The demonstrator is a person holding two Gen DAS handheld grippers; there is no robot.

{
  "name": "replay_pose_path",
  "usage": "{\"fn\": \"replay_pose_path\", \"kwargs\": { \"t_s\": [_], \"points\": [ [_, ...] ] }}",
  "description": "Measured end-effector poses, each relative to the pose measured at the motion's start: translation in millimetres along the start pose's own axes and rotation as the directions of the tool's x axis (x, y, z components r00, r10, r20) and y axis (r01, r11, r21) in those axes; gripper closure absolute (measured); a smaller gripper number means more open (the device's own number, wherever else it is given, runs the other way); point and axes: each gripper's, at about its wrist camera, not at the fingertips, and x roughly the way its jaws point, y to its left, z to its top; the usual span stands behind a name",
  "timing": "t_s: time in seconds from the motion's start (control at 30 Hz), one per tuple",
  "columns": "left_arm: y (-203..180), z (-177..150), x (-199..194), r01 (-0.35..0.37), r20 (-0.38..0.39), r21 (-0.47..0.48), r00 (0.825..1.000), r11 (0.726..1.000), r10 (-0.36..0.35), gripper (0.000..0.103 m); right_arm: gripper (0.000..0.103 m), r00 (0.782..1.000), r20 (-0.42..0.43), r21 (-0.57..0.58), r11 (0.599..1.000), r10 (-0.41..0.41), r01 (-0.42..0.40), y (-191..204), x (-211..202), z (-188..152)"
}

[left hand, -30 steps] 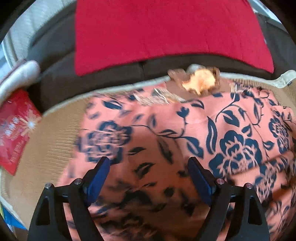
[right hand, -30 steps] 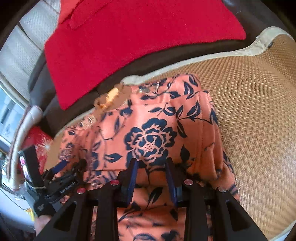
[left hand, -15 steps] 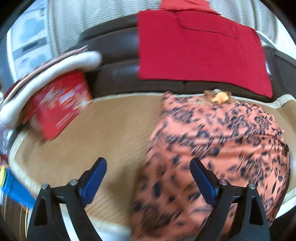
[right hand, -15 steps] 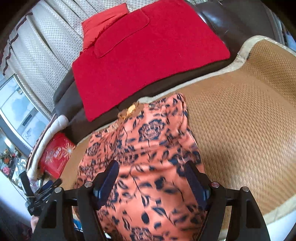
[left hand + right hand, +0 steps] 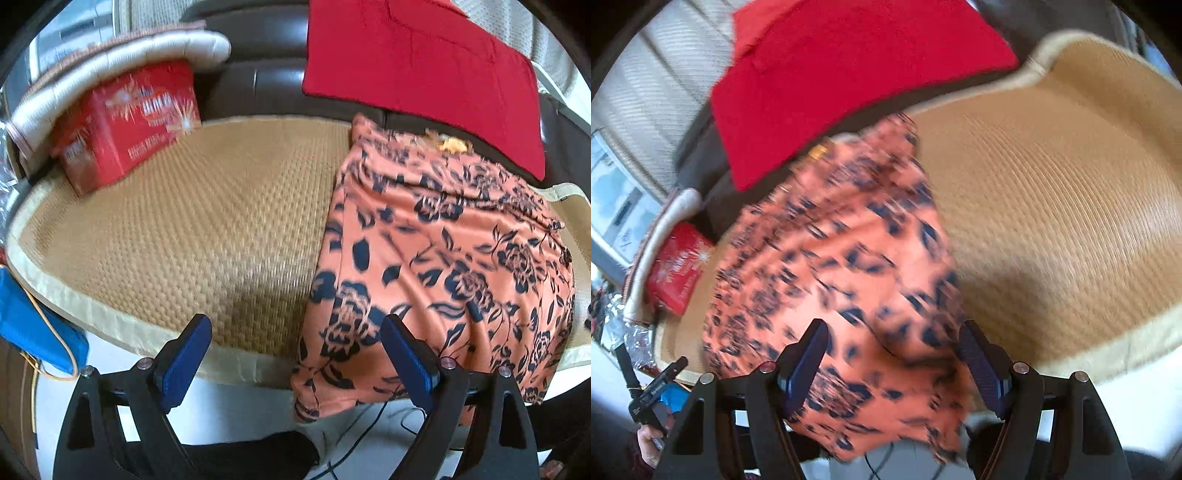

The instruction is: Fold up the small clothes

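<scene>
An orange garment with a dark blue flower print (image 5: 443, 258) lies spread on a woven tan mat (image 5: 203, 221), its near edge hanging over the mat's front border. It shows blurred in the right wrist view (image 5: 842, 277). My left gripper (image 5: 295, 354) is open and empty, pulled back from the mat's front edge, just left of the garment's hanging corner. My right gripper (image 5: 894, 358) is open and empty, above the garment's near edge. The left gripper also shows in the right wrist view (image 5: 657, 387) at the lower left.
A red cloth (image 5: 417, 59) drapes over the dark sofa back (image 5: 266, 85). A red box (image 5: 125, 125) and a white rolled cushion (image 5: 122, 66) stand at the mat's far left. A blue item (image 5: 33, 321) and cables (image 5: 354, 443) lie below the front edge.
Both grippers pulled back from the garment toward the mat's front edge. The right gripper, nearly shut on the fabric a second ago, opened and let go. The left swung leftward.
</scene>
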Motion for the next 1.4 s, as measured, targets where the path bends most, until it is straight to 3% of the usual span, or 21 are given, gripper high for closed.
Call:
{"fn": "replay_pose_path", "kwargs": {
  "t_s": [0.1,0.23,0.37,0.5,0.57,0.67,0.7,0.73,0.77,0.83,0.87,0.93,1.0,1.03,1.1,1.17,1.33,1.4],
  "points": [
    [7.7,-8.2,13.9,0.026,-0.056,-0.02,0.998,0.999,-0.027,0.01,0.026,0.994,-0.109,0.008,0.999,-0.03,0.031,-13.9,16.0,-14.7],
    [15.1,-16.3,37.3,0.079,-0.15,-0.06,0.985,0.995,-0.087,0.01,0.026,0.951,-0.289,-0.053,0.993,-0.113,0.102,-26.2,51.8,-37.1],
    [23.7,-23.1,57.8,0.109,-0.21,-0.138,0.968,0.984,-0.137,0.011,0.026,0.915,-0.361,-0.083,0.984,-0.18,0.161,-36.0,78.7,-47.9],
    [28.3,-28.0,66.4,0.109,-0.243,-0.156,0.959,0.982,-0.145,0.021,0.026,0.908,-0.39,-0.033,0.988,-0.151,0.151,-41.7,93.8,-47.1],
    [28.8,-32.8,70.2,0.099,-0.266,-0.152,0.954,0.983,-0.137,0.021,0.026,0.904,-0.407,-0.007,0.99,-0.129,0.139,-42.2,100.7,-49.8],
    [29.8,-37.2,72.1,0.095,-0.278,-0.164,0.95,0.982,-0.138,0.021,0.037,0.91,-0.402,0.008,0.993,-0.102,0.115,-42.7,105.0,-53.8],
    [29.1,-38.7,72.9,0.089,-0.286,-0.16,0.949,0.983,-0.133,0.021,0.063,0.913,-0.402,0.017,0.996,-0.075,0.09,-41.6,104.5,-54.7],
    [27.1,-40.4,75.4,0.084,-0.299,-0.155,0.946,0.984,-0.128,0.021,0.079,0.912,-0.408,0.022,0.998,-0.047,0.062,-39.5,104.0,-54.7],
    [24.8,-42.7,78.5,0.085,-0.317,-0.148,0.94,0.985,-0.129,0.021,0.081,0.913,-0.404,0.014,0.998,-0.054,0.065,-38.2,101.6,-55.1],
    [19.7,-49.8,83.0,0.095,-0.351,-0.123,0.927,0.988,-0.133,0.021,0.094,0.92,-0.385,-0.02,0.998,-0.07,0.067,-31.5,93.4,-55.2],
    [18.1,-51.4,83.5,0.095,-0.356,-0.113,0.926,0.989,-0.13,0.022,0.094,0.926,-0.373,-0.025,0.998,-0.06,0.055,-26.7,88.8,-56.5],
    [16.7,-54.7,84.4,0.106,-0.361,-0.107,0.922,0.989,-0.137,0.048,0.095,0.94,-0.339,-0.038,0.999,-0.036,0.025,-20.5,73.7,-53.6],
    [16.8,-60.0,90.0,0.152,-0.387,-0.157,0.9,0.976,-0.202,0.092,0.096,0.951,-0.308,-0.052,0.999,-0.008,-0.009,-10.7,60.0,-51.0],
    [16.1,-62.0,89.2,0.169,-0.385,-0.171,0.895,0.971,-0.224,0.095,0.096,0.954,-0.299,-0.055,0.998,0.005,-0.023,-8.1,55.1,-50.5],
    [16.3,-60.9,80.1,0.18,-0.351,-0.156,0.909,0.971,-0.225,0.096,0.096,0.957,-0.288,-0.058,0.997,0.034,-0.053,-1.0,43.9,-49.5],
    [13.9,-57.3,66.4,0.232,-0.309,-0.169,0.91,0.958,-0.275,0.096,0.096,0.959,-0.273,-0.052,0.995,0.071,-0.089,7.3,31.5,-45.3],
    [11.9,-34.5,15.2,0.397,-0.217,-0.159,0.879,0.904,-0.424,0.097,0.096,0.963,-0.18,-0.027,0.978,0.2,-0.208,22.8,-7.3,-19.3],
    [18.4,-11.1,-0.4,0.467,-0.165,-0.188,0.852,0.864,-0.496,0.097,0.096,0.961,-0.125,-0.014,0.968,0.247,-0.25,30.0,-28.9,0.6]
  ]
}}
